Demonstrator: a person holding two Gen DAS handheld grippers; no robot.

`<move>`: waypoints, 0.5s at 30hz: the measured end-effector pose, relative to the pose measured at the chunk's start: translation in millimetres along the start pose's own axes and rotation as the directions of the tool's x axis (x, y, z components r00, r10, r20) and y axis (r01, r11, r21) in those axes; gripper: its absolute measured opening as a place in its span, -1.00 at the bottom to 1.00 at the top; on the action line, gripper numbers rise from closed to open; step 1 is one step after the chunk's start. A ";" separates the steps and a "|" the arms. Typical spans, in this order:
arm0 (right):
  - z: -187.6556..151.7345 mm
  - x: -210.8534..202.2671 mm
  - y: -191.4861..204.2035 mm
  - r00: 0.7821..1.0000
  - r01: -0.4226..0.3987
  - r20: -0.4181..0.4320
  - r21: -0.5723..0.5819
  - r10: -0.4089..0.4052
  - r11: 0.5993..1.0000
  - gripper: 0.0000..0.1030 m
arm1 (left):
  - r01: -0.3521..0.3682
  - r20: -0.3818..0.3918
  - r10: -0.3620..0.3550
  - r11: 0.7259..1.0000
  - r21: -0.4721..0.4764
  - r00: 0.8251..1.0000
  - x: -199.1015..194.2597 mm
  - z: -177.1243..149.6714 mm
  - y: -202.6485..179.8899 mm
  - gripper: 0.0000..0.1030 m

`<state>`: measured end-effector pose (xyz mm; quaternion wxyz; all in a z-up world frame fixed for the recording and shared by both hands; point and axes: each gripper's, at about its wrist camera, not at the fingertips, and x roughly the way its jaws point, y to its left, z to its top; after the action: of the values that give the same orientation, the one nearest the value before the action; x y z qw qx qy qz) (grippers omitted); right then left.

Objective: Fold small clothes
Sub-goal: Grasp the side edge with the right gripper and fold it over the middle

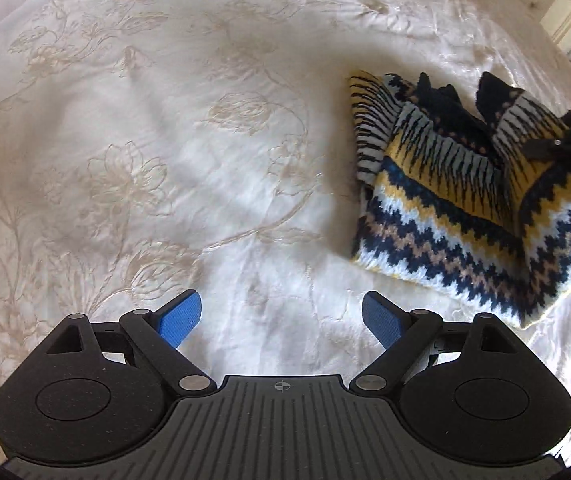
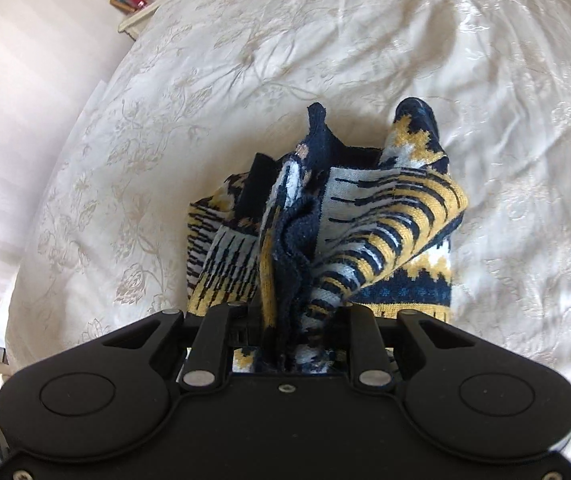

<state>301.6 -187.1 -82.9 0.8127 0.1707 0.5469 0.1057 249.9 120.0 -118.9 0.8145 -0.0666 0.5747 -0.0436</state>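
Bunching sweater (image 2: 285,248) in right tongs (image 2: 291,328); left tongs (image 1: 281,320) apart.

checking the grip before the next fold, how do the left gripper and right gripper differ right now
The left gripper has its jaws spread wide, blue pads bare; the right gripper is closed on a bunched fold of the patterned knit sweater.
The left gripper is over bare bedspread, with the sweater off to one side; the right gripper is directly over the sweater.
Both are black two-finger grippers angled down at the bed.
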 end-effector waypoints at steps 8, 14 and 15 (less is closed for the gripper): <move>-8.1 57.0 60.9 0.988 0.125 -0.074 -0.128 -0.135 0.984 -0.39 | -0.010 0.001 0.010 1.000 0.000 1.000 -3.0 0.1 23.8 0.71; -16.1 63.3 79.0 0.993 0.093 -0.052 -0.192 -0.105 0.977 0.05 | -0.006 -0.002 0.006 1.000 0.005 1.000 -1.1 3.6 27.3 0.71; -17.0 60.7 83.6 0.999 0.029 -0.037 -0.198 -0.037 0.980 0.04 | -0.004 -0.003 0.004 1.000 0.011 1.000 -0.5 4.8 26.9 0.71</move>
<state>310.2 -85.8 -107.6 0.8160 0.0783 0.5529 0.1494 254.1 146.9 -121.2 0.8140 -0.0608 0.5758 -0.0452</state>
